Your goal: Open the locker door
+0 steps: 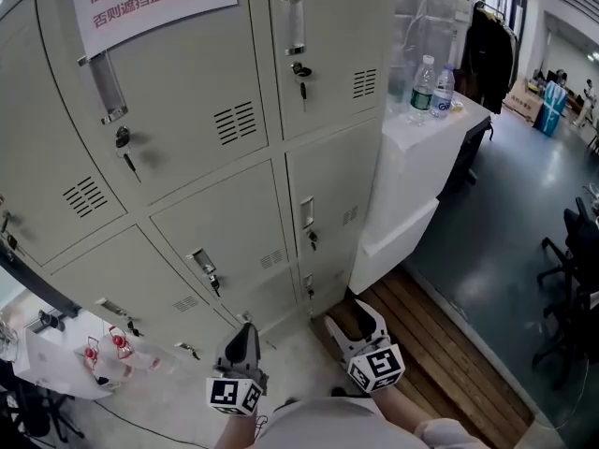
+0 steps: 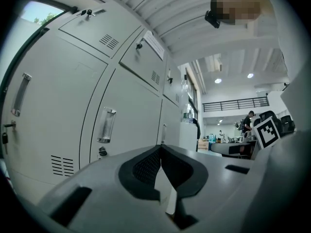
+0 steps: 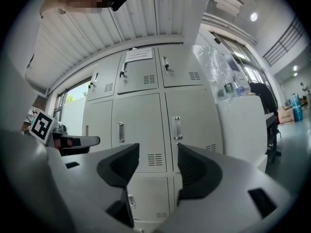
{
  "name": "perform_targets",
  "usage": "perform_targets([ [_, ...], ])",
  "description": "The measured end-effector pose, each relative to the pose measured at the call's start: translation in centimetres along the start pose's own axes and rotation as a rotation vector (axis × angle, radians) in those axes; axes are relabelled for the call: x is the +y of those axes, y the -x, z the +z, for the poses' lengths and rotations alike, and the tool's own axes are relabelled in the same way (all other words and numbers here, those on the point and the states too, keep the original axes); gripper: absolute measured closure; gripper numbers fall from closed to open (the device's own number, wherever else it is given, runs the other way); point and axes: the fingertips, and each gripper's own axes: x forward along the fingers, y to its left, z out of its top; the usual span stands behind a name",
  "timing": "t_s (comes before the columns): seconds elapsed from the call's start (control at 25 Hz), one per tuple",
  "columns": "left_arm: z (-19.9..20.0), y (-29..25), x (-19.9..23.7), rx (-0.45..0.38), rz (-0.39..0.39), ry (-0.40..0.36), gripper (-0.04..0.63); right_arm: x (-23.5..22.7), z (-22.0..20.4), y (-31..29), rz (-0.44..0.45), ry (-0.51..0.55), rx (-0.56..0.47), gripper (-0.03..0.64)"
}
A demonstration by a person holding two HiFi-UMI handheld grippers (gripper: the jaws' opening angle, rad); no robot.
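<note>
Facing shut lockers (image 1: pixel 215 237) with right gripper (image 3: pixel 158 154) fingers (image 3: pixel 119 166) apart.

Looks like the staff locker corner of a big open-plan office. The left and middle of the head view are filled by a bank of grey metal lockers (image 1: pixel 215 110) with vents, keys in the locks and a printed paper notice (image 1: pixel 150 3) taped near the top. At upper right there's a white cabinet (image 1: pixel 412 185) with two water bottles (image 1: pixel 423 90) on it and dark coats (image 1: pixel 487 50) on a rack behind, plus black office chairs (image 1: pixel 571 251) down the right edge. Right of centre in the left gripper view you get ceiling spotlights (image 2: pixel 217 81), a mezzanine railing (image 2: pixel 235 103) and a person (image 2: pixel 249 122) standing by desks.
</note>
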Motion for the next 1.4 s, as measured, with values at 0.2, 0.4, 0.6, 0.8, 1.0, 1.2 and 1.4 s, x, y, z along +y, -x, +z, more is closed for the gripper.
perform_targets([
  [0.2, -0.4, 0.8, 0.6, 0.012, 0.068, 0.001, 0.586, -1.3, 0.3, -2.6, 0.043, 0.019, 0.006, 0.396],
  [0.4, -0.8, 2.2, 1.7, 0.023, 0.149, 0.002, 0.586, -2.2, 0.4, -5.9, 0.083, 0.040, 0.010, 0.396],
  [0.6, -0.9, 3.3, 2.9, 0.027, 0.222, -0.001, 0.585, -2.8, 0.7, -9.6, 0.120, 0.077, 0.004, 0.396],
  [0.8, -1.2, 4.4, 3.9, 0.037, 0.288, 0.001, 0.584, -3.7, 0.9, -13.1, 0.149, 0.089, 0.000, 0.396],
  [1.0, -0.9, 4.9, 5.0, 0.031, 0.342, -0.006, 0.584, -4.9, 1.4, -16.9, 0.163, 0.123, -0.003, 0.396],
  [1.2, -1.2, 5.7, 6.0, 0.038, 0.391, 0.000, 0.586, -5.6, 2.3, -20.4, 0.173, 0.139, -0.012, 0.396],
  [1.4, -1.3, 6.4, 6.9, 0.043, 0.431, 0.007, 0.586, -5.7, 2.8, -22.7, 0.188, 0.155, -0.012, 0.396],
])
